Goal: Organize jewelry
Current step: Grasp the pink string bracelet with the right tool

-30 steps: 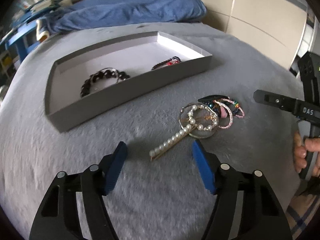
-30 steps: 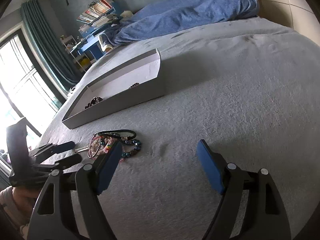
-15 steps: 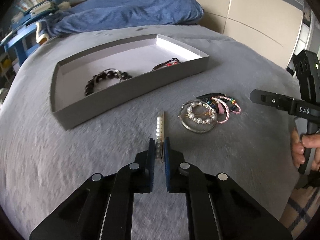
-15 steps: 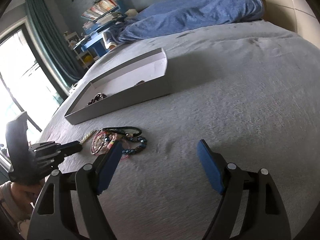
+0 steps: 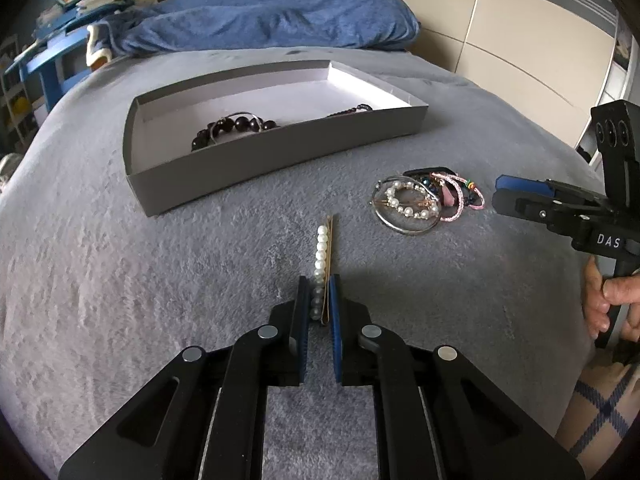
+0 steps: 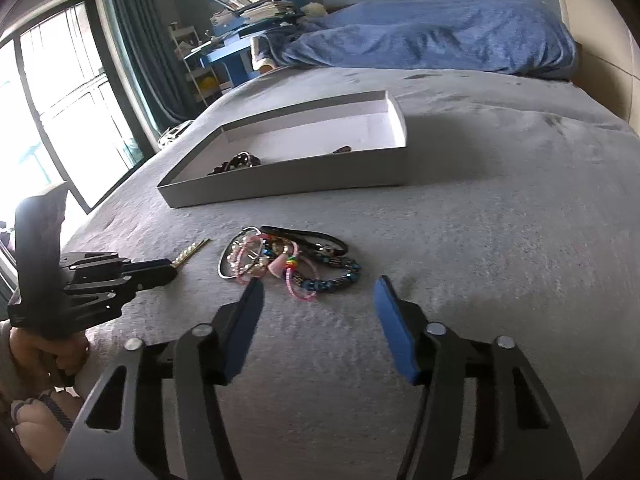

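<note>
My left gripper [image 5: 319, 284] is shut on a pearl hair clip [image 5: 322, 248], which sticks out forward over the grey bed cover; the same clip [image 6: 189, 253] pokes from the left gripper [image 6: 170, 270] in the right wrist view. A pile of bracelets and hair ties [image 5: 426, 200] [image 6: 288, 260] lies right of the clip. The grey tray [image 5: 280, 152] [image 6: 288, 184] beyond holds a dark bead bracelet [image 5: 232, 128] and a thin dark bracelet [image 5: 352, 111]. My right gripper [image 6: 318, 292] hovers just short of the pile, its jaws closing with nothing between them.
A blue duvet [image 5: 272, 20] [image 6: 432, 36] is bunched at the head of the bed. A window [image 6: 52, 92] and a blue shelf with books [image 6: 252, 4] stand to the left. A person's hand [image 5: 612, 300] grips the right tool's handle.
My left gripper closed on the pearl hair clip and drew it away from the pile. My right gripper came closer to the pile and its jaws narrowed.
</note>
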Motion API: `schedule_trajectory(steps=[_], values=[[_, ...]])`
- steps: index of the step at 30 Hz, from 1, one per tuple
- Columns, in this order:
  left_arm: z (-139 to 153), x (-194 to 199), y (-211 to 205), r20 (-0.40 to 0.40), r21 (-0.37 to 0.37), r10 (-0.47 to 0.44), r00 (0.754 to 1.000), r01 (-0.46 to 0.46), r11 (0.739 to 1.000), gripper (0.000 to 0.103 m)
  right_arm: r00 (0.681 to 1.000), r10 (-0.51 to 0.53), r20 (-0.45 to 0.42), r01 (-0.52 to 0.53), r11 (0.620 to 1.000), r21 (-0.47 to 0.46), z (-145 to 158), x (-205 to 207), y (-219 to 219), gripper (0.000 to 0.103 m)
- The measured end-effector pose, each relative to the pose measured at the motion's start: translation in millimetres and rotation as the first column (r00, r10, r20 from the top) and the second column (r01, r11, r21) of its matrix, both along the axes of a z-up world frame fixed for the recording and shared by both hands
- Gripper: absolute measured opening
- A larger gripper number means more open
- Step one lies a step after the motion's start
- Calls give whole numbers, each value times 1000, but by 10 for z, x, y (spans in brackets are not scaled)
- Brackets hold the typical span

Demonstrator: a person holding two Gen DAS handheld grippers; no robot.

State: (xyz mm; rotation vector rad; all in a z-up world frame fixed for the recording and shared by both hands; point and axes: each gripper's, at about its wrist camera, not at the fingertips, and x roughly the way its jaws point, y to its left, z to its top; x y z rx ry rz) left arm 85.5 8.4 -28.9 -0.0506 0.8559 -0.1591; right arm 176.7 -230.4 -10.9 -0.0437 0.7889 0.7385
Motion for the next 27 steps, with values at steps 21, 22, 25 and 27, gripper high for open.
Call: schedule_trajectory(steps=[21, 22, 25, 27], values=[[-11, 10, 26, -6, -27, 5, 1000, -6, 1000, 12, 1000, -23, 19, 21, 996, 87, 124, -92, -261, 3], [-10, 10, 26, -6, -27, 6, 1000, -6, 1000, 12, 999, -30, 22, 28, 995, 95, 146, -99, -308, 3], [-10, 10, 25, -5, -25, 6, 1000, -6, 1000, 12, 998, -55, 32, 51, 992, 117, 226, -111, -452, 3], [-10, 12, 21, -5, -21, 6, 1000, -6, 1000, 12, 996, -77, 41, 71, 989, 132, 298, -97, -542, 3]])
